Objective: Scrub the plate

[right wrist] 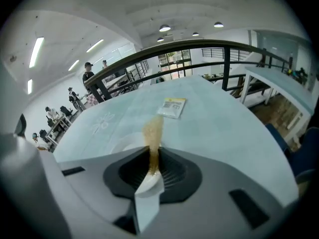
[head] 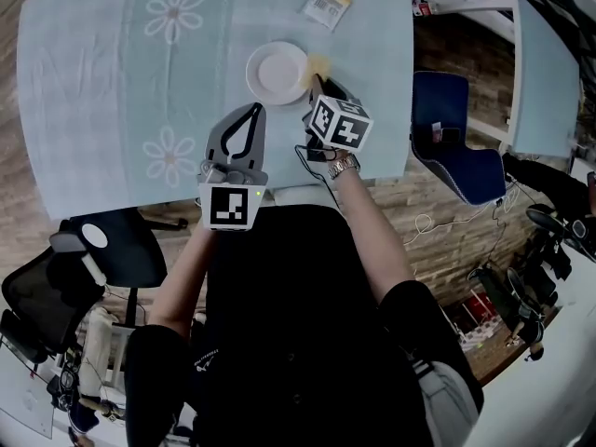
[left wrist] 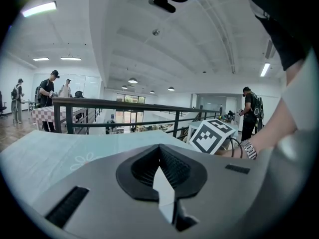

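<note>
A small white plate rests on the light blue flowered tablecloth, right of the middle. At the plate's right rim, my right gripper is shut on a thin yellow-brown sponge. In the right gripper view the sponge sticks up from between the jaws, and the plate shows partly behind them. My left gripper hovers over the table's near edge, below and left of the plate. Its jaws are shut with nothing in them. It looks out level across the cloth, and the plate does not show in its view.
A small printed packet lies on the cloth beyond the plate, also seen in the right gripper view. A blue chair stands past the table's right edge. A black office chair is at my left. A railing runs behind the table.
</note>
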{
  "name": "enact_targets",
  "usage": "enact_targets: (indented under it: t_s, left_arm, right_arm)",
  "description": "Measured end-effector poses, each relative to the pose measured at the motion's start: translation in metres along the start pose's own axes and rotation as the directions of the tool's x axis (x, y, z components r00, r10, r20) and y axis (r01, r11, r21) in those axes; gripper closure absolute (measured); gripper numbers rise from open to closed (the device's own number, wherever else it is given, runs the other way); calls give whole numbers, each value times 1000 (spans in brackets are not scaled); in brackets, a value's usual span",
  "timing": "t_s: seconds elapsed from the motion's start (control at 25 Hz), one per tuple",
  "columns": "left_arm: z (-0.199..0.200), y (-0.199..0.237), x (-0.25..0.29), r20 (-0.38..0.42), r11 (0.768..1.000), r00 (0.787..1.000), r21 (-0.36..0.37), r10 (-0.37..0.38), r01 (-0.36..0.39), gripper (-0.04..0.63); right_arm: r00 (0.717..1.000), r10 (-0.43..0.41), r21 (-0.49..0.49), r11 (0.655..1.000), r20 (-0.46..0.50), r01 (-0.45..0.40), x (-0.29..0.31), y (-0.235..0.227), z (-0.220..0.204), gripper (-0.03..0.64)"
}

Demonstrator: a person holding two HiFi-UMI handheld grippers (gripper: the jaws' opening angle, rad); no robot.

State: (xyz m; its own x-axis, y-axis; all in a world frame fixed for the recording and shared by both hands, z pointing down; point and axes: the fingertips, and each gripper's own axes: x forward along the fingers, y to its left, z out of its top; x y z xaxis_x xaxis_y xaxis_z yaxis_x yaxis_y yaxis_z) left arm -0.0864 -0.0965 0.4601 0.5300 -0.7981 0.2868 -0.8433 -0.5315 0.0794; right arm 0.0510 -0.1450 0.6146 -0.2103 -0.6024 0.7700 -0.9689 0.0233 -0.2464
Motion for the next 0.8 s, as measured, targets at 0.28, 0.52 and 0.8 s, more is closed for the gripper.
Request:
enact_targets:
  t_s: [0.28, 0.52, 0.8]
  left_arm:
    - [-2, 2, -8, -3, 1000, 1000, -5, 27, -27, 583]
    - [-9, 5, -14, -14, 999, 999, -12, 49, -50, 583]
    - [-10, 4, -18, -13, 997, 997, -22, 71, -72, 583]
  right_arm:
    - [972, 206, -8, 978, -110, -208, 9, 67, -29, 561]
    - [942, 275, 31, 961, -192, -274, 17, 91, -51, 561]
    - [924, 277, 110, 960, -263, -257, 21, 81, -68, 561]
